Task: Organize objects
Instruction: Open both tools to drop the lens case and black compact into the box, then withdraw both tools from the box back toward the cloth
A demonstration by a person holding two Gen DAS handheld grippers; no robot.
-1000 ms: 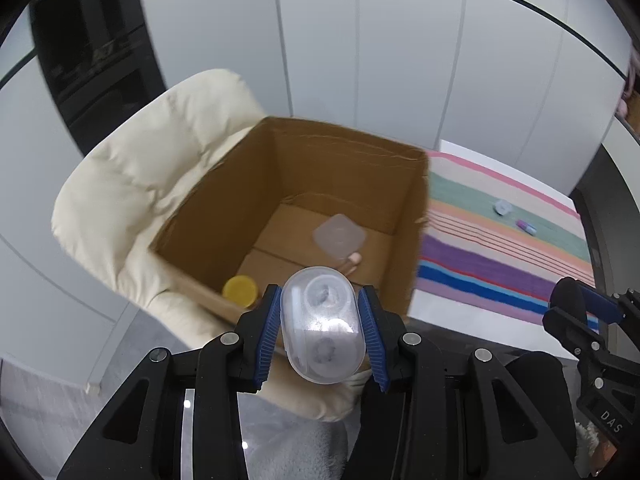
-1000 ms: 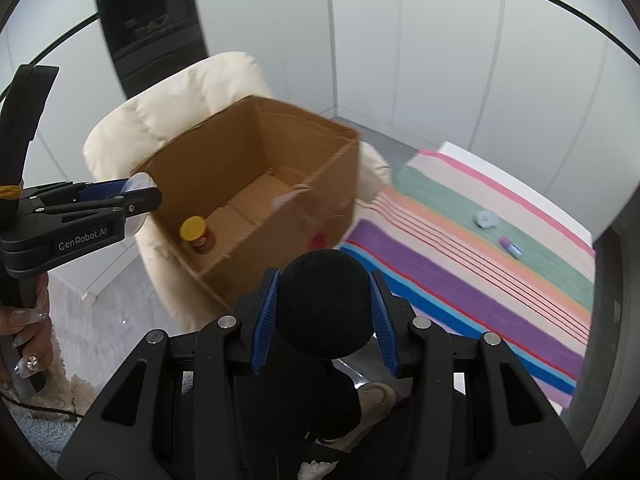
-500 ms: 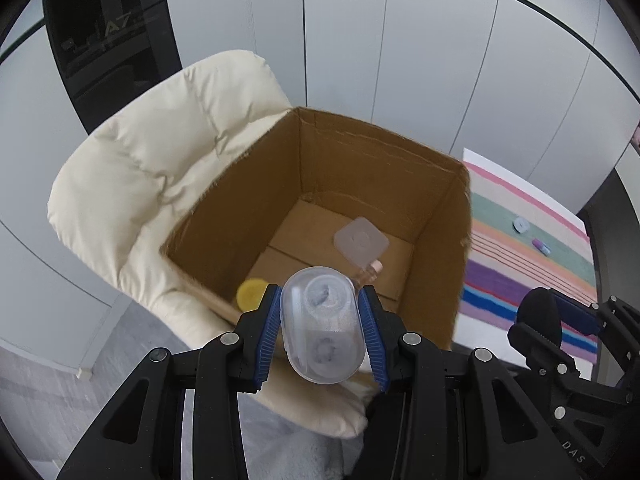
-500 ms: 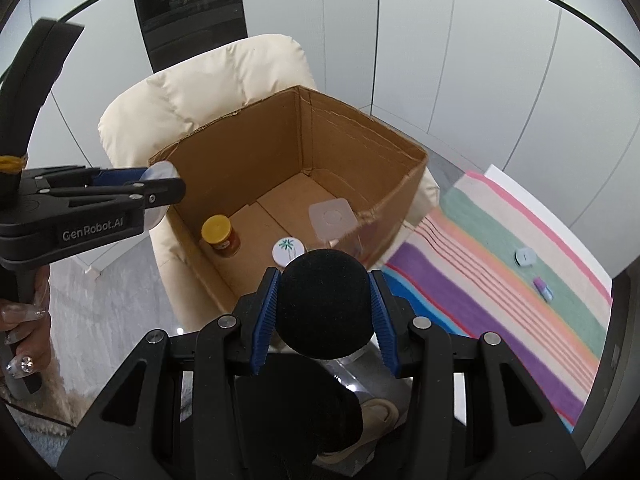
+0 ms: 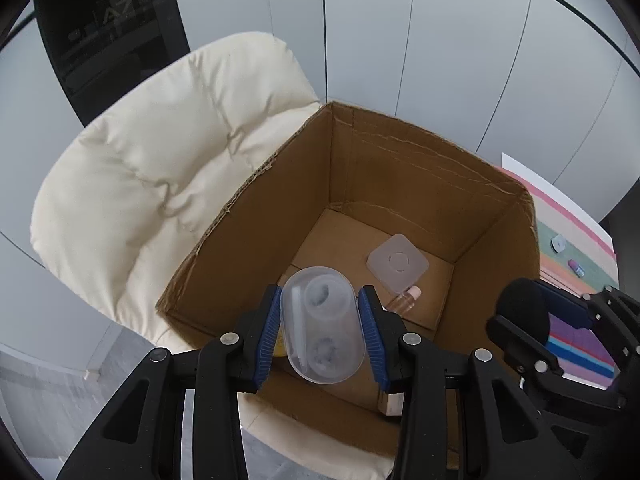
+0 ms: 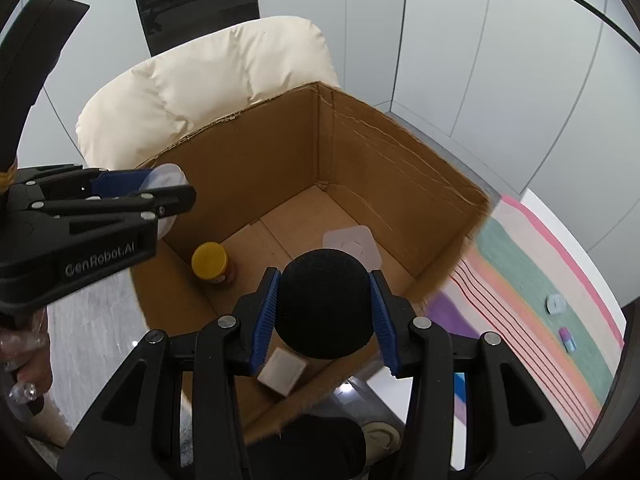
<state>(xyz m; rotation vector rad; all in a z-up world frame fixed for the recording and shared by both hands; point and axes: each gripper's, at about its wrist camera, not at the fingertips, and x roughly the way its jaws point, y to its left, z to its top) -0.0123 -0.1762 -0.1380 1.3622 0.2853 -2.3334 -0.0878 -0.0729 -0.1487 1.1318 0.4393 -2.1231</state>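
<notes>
My left gripper (image 5: 322, 330) is shut on a clear oval plastic case (image 5: 322, 326) and holds it over the near side of an open cardboard box (image 5: 400, 168). In the right wrist view that left gripper (image 6: 160, 196) reaches in from the left above the box (image 6: 380, 152). My right gripper (image 6: 324, 316) is shut on a black foam ball (image 6: 324, 304) above the box's near edge; the ball (image 5: 522, 306) also shows at the right of the left wrist view. Inside the box lie a yellow-lidded jar (image 6: 214, 262), a square translucent lid (image 5: 398, 262), a small clear bottle (image 5: 402, 300) and a white block (image 6: 282, 372).
The box sits on a cream padded chair (image 5: 160, 168) in front of white wall panels. A striped rug (image 6: 540, 280) to the right carries two small bluish items (image 6: 556, 304). A person's hand (image 6: 24, 376) grips the left tool's handle. A dark panel (image 5: 104, 32) stands behind the chair.
Both grippers have moved toward and over the box, which now looms larger and fills the middle of each view. Each keeps its hold on its object.
</notes>
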